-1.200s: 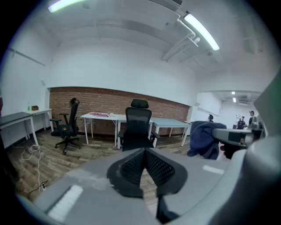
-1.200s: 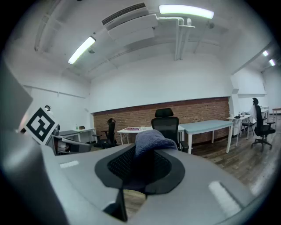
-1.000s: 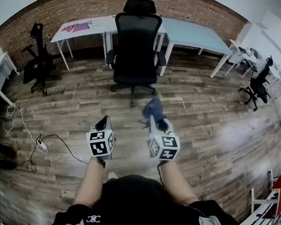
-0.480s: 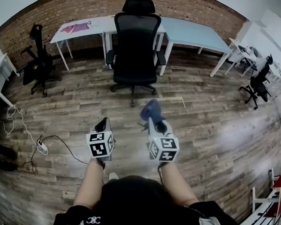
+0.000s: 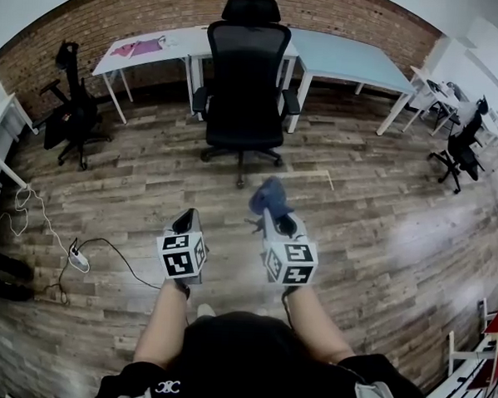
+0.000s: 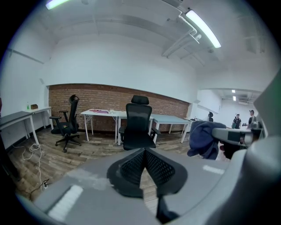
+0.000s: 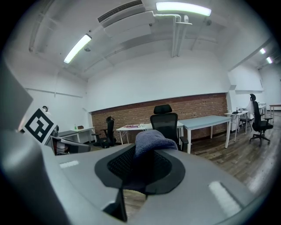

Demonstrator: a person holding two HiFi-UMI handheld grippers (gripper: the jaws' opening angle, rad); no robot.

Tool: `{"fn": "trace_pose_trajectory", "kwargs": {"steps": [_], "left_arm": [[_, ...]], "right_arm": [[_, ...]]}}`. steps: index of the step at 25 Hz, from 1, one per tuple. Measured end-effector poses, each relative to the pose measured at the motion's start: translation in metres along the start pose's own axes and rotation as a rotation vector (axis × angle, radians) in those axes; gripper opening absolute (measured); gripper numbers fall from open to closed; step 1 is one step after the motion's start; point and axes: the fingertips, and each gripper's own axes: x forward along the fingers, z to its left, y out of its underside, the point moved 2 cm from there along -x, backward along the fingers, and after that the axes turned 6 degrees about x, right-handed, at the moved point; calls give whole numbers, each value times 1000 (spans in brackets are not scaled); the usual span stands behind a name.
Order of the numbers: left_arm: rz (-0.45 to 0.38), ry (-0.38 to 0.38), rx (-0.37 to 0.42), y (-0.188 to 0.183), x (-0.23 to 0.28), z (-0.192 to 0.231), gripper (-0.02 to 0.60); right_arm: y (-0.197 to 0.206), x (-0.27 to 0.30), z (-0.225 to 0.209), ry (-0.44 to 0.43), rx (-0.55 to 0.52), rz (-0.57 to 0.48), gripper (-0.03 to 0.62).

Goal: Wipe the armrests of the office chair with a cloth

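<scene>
Cloth (image 5: 270, 195), dark blue and bunched, is gripped in our right tool (image 5: 273, 210); in the right gripper view it bulges up above the jaws that pinch it. Our left tool (image 5: 179, 222) is clenched on nothing, its jaws pressed together. Both tools hang side by side near us over bare wooden floor (image 5: 357, 208). We see the office chair (image 5: 245, 86) well apart from them, across that open stretch of floor, facing us, with its armrests (image 5: 292, 100) free on either side. Just behind it a white tabletop (image 5: 170, 42) and a pale blue tabletop (image 5: 348, 62) line the brick wall (image 5: 117, 12). A second black chair (image 5: 71, 101) stands far left, and another chair (image 5: 460, 147) stands far right. At near left a power strip (image 5: 75, 258) and its cable lie on the floor.
</scene>
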Motion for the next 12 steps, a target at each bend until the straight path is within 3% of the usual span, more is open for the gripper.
{"fn": "trace_pose_trajectory", "kwargs": {"steps": [6,12], "left_arm": [[-1,3,-22,3,-2,19,6],[-24,-20,-53,1,-8,68,6]], "right_arm": [[3,12,25,-42,-13,14,83],[3,37,70,-73,-51,17,83]]}}
